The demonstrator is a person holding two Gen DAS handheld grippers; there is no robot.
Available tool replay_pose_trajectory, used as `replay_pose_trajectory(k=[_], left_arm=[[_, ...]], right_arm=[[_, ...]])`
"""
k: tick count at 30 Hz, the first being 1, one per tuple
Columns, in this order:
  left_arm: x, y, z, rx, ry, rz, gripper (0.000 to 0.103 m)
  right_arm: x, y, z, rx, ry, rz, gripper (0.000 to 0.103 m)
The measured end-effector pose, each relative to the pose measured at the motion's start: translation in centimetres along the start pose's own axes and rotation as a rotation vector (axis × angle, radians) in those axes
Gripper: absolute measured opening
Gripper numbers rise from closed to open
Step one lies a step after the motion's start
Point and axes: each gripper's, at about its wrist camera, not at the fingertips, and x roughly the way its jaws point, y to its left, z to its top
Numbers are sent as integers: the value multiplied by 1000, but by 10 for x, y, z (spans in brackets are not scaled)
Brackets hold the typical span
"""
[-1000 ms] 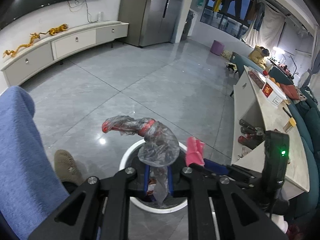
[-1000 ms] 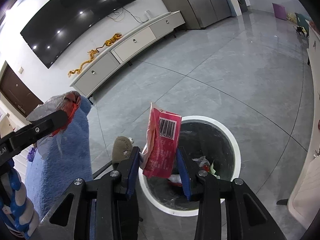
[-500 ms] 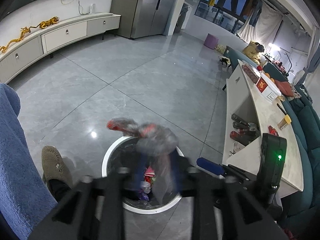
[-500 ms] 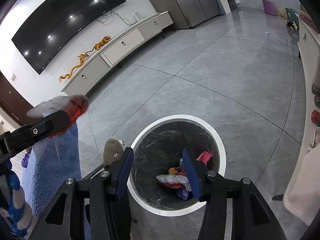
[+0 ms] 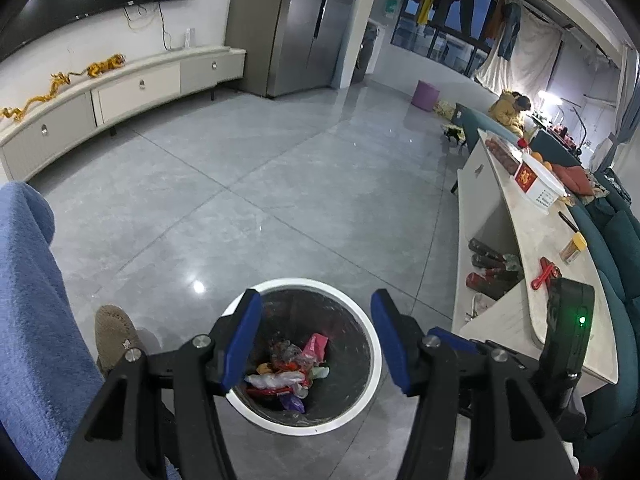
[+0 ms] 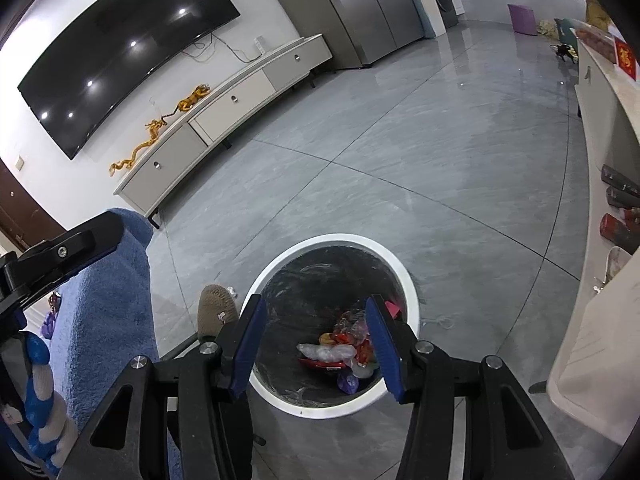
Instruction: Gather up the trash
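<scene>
Both grippers, left gripper [image 5: 316, 338] and right gripper [image 6: 316, 344], hang over the bin [image 5: 374, 334] with jaws parted and empty, the left's having just opened wider; wrappers [image 5: 288, 376] lie inside, while clutter remains on the right worktop [image 5: 532, 240].

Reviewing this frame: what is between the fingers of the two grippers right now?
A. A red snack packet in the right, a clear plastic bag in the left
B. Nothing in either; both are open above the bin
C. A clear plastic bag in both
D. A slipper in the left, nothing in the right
B: the left gripper and right gripper both stand open and empty over the bin, with the wrappers lying at its bottom.
</scene>
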Motion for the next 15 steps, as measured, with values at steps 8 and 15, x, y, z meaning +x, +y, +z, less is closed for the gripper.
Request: replay_pose_trajectory(k=[8,15], left_arm=[[-40,11,-7,-10,-92,40,55],[-82,24,-22,9,-109,102,55]], right_arm=[[-17,12,-1,-12,-39,-7,49],[-30,36,-5,-66,-60,3,50]])
